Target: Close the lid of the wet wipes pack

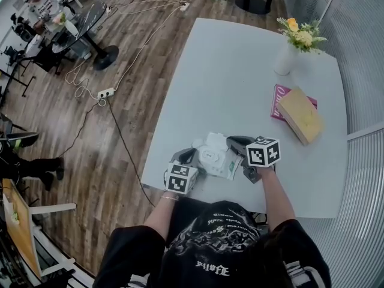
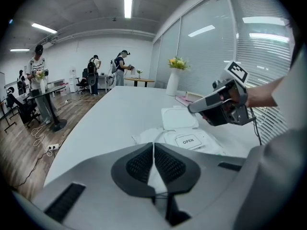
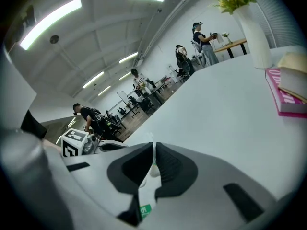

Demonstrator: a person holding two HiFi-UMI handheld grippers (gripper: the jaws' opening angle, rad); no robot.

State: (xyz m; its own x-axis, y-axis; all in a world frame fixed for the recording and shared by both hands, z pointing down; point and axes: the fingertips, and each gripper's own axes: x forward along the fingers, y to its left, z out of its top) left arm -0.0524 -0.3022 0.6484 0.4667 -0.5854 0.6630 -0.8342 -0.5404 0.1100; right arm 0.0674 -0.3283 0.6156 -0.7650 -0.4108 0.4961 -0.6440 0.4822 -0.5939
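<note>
A: Where's the wet wipes pack (image 1: 223,165)?
B: On the white table (image 1: 240,83), near its front edge. Lid (image 2: 178,118) flipped up, open.
A: Grippers?
B: Left gripper (image 2: 153,144): jaws closed, pinching pack's near end. Right gripper (image 3: 154,146): narrow too, thin white bit of pack betw. pads (lid side, approx.).

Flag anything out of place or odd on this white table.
The white plastic flip lid of the soft white wet wipes pack stands open over its opening. Beyond it, a tan book lies askew across a pink book. Nothing looks spilled.
</note>
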